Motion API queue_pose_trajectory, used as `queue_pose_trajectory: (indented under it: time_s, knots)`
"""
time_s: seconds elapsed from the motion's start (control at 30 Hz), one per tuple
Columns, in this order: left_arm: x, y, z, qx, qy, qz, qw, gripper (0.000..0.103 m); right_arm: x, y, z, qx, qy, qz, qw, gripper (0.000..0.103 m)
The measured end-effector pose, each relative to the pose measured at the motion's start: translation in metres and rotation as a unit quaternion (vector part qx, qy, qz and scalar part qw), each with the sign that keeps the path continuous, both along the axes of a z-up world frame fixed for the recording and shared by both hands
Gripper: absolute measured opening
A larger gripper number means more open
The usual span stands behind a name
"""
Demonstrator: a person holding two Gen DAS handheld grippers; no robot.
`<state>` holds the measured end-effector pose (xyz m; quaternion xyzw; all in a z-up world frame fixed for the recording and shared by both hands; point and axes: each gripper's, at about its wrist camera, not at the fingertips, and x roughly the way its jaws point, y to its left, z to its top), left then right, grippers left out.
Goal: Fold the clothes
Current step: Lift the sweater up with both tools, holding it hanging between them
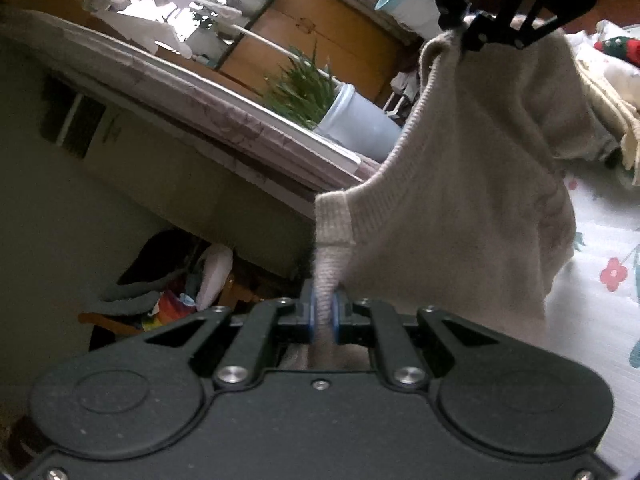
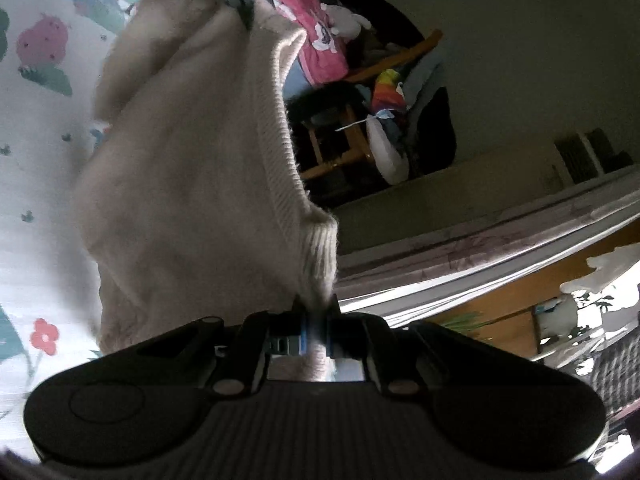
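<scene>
A beige knit sweater [image 1: 472,184] hangs in the air, stretched between my two grippers above a floral bedsheet [image 1: 600,248]. My left gripper [image 1: 325,312] is shut on one ribbed corner of the sweater. My right gripper [image 2: 316,328] is shut on the other ribbed corner; the sweater [image 2: 192,184] fills the middle of the right wrist view. Each gripper shows in the other's view: the right gripper [image 1: 466,42] at the top of the left wrist view, the left gripper [image 2: 246,12] at the top of the right wrist view.
A windowsill [image 1: 224,104] holds a potted plant [image 1: 344,116] and a pale blue pot [image 1: 408,0]. A wooden chair [image 2: 352,136] piled with colourful clothes stands by the wall. More clothes [image 1: 608,92] lie on the bed.
</scene>
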<state>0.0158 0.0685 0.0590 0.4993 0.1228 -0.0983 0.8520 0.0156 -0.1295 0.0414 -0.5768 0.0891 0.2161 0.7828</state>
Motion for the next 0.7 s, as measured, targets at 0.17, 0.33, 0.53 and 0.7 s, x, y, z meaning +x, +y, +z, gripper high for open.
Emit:
queue_pose_trajectory:
  time_s: [0.17, 0.33, 0.53, 0.7]
  knots:
    - [-0.045, 0.009, 0.012, -0.009, 0.029, -0.041, 0.9987, 0.007, -0.048, -0.018, 0.011, -0.004, 0.003, 0.033, 0.999, 0.009]
    - [-0.063, 0.014, 0.013, -0.018, 0.036, -0.049, 0.998, 0.007, -0.073, -0.017, 0.016, -0.005, 0.003, 0.043, 0.999, 0.009]
    - [-0.06, 0.016, 0.021, -0.022, 0.019, -0.042, 0.9987, 0.007, -0.078, -0.009, 0.027, 0.006, 0.005, 0.038, 0.999, 0.009]
    - [-0.07, 0.018, 0.025, -0.019, 0.01, -0.046, 0.9987, 0.007, -0.09, -0.01, 0.032, 0.016, 0.006, 0.035, 0.999, 0.009]
